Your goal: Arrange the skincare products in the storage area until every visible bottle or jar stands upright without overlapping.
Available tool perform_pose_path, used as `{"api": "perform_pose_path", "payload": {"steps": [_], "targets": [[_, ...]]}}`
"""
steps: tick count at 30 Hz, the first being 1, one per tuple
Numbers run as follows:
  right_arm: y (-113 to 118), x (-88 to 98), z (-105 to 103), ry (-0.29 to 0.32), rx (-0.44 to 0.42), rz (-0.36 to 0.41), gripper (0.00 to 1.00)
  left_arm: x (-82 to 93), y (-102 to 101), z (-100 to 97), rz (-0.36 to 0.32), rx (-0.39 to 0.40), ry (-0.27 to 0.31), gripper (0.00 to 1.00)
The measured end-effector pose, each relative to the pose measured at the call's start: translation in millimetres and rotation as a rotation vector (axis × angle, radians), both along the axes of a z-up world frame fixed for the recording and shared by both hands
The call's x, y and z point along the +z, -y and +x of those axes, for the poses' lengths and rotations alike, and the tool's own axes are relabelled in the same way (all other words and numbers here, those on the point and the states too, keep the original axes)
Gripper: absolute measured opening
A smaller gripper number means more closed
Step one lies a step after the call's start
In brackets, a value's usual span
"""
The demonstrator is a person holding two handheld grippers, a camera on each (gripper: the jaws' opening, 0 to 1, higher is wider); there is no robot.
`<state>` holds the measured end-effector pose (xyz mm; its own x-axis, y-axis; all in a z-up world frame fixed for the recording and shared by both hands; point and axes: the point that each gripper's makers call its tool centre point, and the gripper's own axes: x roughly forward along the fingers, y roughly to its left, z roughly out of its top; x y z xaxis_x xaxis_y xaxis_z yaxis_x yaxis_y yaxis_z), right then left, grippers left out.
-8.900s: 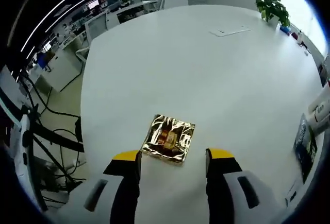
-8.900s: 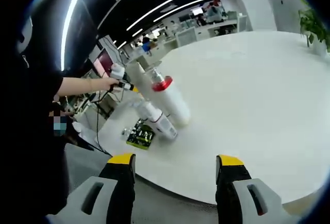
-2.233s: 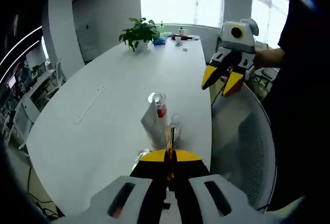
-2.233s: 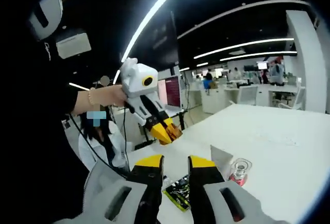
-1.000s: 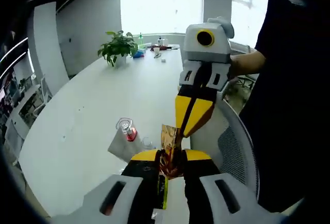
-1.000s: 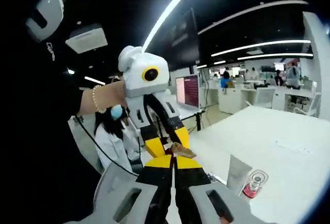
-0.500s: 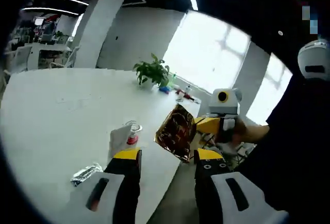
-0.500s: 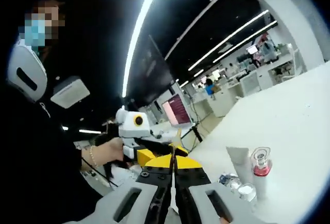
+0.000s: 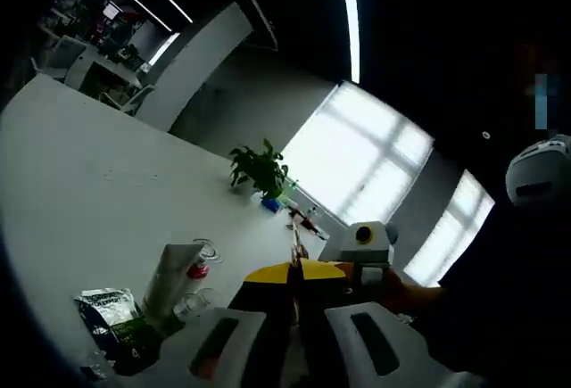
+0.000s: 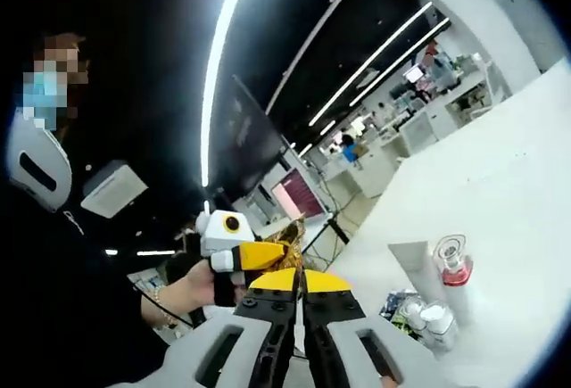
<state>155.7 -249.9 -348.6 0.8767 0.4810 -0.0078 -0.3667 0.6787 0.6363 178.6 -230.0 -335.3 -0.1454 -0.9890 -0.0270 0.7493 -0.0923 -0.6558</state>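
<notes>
Pinching a thin gold foil sachet between them, both grippers are raised above the worktop's near edge. In the left gripper view, the left gripper (image 9: 295, 274) has its yellow-tipped fingers (image 9: 268, 275) clenched together, with a sliver of the gold foil sachet (image 9: 295, 250) standing up edge-on from the gap. Just past it sits the right gripper (image 9: 361, 250), carried in a person's hand (image 9: 400, 288).

In the right gripper view, the right gripper (image 10: 300, 279) also has its fingers (image 10: 326, 281) pressed shut, a thin pale edge showing in the seam. Left of it and a little farther off, the left gripper (image 10: 254, 254) grips the crumpled gold sachet (image 10: 293, 233), held up by a hand (image 10: 190, 294).

On the white worktop (image 9: 80, 183), near its edge, the skincare items cluster together. A dark green and black packet (image 9: 116, 327) lies flat with white print too small to read. Touching it are small clear jars (image 9: 192, 302), contents not discernible. A white tube (image 9: 167, 274) stands leaning slightly, and just beside it a clear glass bottle with a red base (image 9: 202, 260) stands upright. The right gripper view shows the same group: tube (image 10: 413, 269), red-based bottle (image 10: 453, 260), white-lidded jars (image 10: 433, 320) and packet (image 10: 395, 301).

Farther along the worktop stands a potted plant (image 9: 260, 169), with small colourful items (image 9: 302, 217) beyond it by the bright window.
</notes>
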Motion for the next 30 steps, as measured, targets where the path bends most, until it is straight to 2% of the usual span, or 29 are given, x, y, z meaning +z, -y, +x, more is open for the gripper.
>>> {"api": "perform_pose_path", "payload": {"steps": [1,2,4,9,11,13,16,18,20,22,25,27,30], "targets": [[-1.7,2.7,0.1,0.006,0.02,0.008,0.01,0.9,0.0,-0.5,0.005,-0.012,-0.019,0.0],[-1.5,3.9,2.0,0.003,0.018,0.01,0.1,0.8,0.2,-1.0,0.009,-0.016,-0.024,0.0],[-2.1,7.2,5.1,0.004,0.019,0.009,0.2,-0.4,1.0,-2.5,0.034,-0.036,-0.015,0.0],[-10.5,11.7,10.3,-0.002,0.052,0.023,0.08,7.4,3.2,-10.3,0.04,-0.093,-0.02,0.0],[-11.9,10.6,10.0,-0.006,0.056,0.023,0.03,8.2,2.4,-7.0,0.04,-0.102,-0.02,0.0],[-10.5,12.3,10.4,-0.008,0.041,0.052,0.0,6.5,0.8,-4.9,0.055,-0.104,-0.022,0.0],[-2.1,8.2,14.3,-0.069,-0.028,0.116,0.0,5.1,-1.1,-5.6,0.064,-0.105,-0.035,0.0],[-5.1,8.3,13.8,-0.072,-0.026,0.104,0.0,2.8,-1.2,-4.8,0.071,-0.1,-0.028,0.0],[-6.2,8.6,12.7,-0.063,-0.034,0.05,0.0,1.0,-1.8,-3.2,0.076,-0.102,-0.038,0.0],[-6.6,10.6,11.8,-0.071,-0.037,0.05,0.0,-0.4,-1.8,-2.3,0.079,-0.104,-0.049,0.0],[-1.3,16.0,13.6,-0.072,-0.058,0.122,0.0,2.1,0.7,0.3,0.057,-0.083,-0.069,0.01],[1.7,16.5,14.8,-0.069,-0.068,0.143,0.0,4.5,3.5,4.0,0.021,-0.052,-0.006,0.03],[6.7,21.0,16.4,-0.062,-0.094,0.225,0.0,-1.6,1.5,-1.3,0.042,-0.071,0.013,0.09]]}}
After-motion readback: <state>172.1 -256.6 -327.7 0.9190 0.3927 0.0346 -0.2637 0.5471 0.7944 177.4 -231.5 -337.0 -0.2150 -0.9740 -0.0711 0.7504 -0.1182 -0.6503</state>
